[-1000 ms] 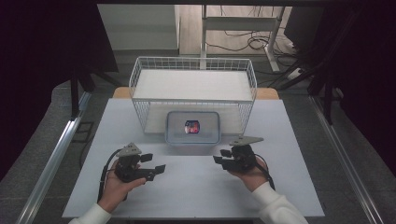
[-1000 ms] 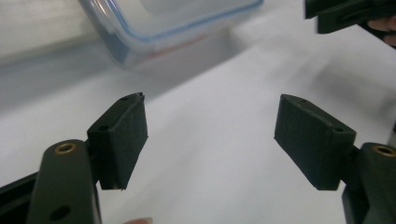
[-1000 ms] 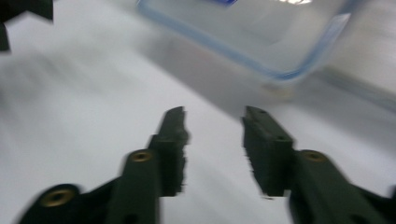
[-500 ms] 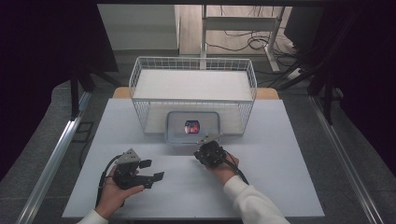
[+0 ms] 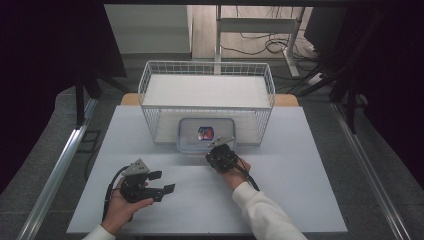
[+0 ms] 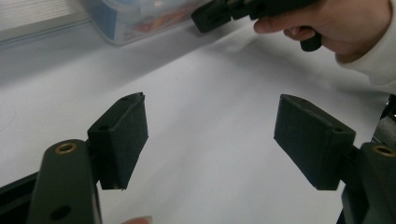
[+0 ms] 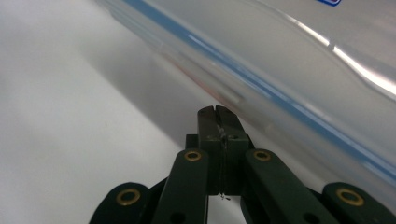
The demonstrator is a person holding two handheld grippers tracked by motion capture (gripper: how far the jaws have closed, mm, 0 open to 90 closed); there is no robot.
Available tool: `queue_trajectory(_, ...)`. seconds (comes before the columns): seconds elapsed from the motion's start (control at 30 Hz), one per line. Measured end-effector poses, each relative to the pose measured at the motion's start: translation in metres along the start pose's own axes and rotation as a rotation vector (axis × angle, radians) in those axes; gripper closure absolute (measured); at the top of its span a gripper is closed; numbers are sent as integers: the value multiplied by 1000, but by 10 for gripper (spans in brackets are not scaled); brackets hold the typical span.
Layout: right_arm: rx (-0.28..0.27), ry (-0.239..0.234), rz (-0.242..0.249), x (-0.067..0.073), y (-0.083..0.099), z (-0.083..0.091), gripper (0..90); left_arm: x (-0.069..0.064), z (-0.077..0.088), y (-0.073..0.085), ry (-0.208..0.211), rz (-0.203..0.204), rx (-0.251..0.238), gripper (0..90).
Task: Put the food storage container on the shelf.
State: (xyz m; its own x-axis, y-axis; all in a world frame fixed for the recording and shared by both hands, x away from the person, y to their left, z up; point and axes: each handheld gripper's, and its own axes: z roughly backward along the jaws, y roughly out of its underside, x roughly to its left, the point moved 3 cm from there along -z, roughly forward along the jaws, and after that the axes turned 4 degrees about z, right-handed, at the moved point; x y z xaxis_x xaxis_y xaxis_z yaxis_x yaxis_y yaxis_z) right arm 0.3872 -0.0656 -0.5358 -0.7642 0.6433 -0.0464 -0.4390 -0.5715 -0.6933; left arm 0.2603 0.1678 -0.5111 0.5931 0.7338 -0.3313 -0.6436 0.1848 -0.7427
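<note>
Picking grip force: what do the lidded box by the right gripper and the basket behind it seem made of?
The lidded box looks like clear glossy plastic: see-through, with highlights and a blue seal line. The basket looks like white-coated metal wire, an open grid.

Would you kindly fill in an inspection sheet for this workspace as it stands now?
Surface: white table, bare around the hands.
Job's things: clear lidded container with a blue rim, a red and blue item inside, at the front of the wire basket.
Clutter: nothing seen.
Grippers: right gripper has just closed its jaws, nothing between them, tips by the container's rim, contact unclear; left gripper open over bare table.
Cables: one trails from each gripper; more lie on the floor beyond the table.
Surroundings: dark curtains at both sides, metal stand behind the basket.
</note>
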Motion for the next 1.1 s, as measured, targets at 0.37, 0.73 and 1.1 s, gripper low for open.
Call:
queue_trajectory(0.37, -25, 12, -33, -5, -14, 0, 890, 1, 1, -1, -2, 7, -6, 253)
queue_trajectory(0.73, -35, 36, -82, -16, -25, -12, 890, 3, 2, -1, -2, 10, -6, 253)
queue_trajectory(1.1, -30, 54, -121, -32, -38, -24, 890, 7, 3, -3, 10, 29, -14, 253)
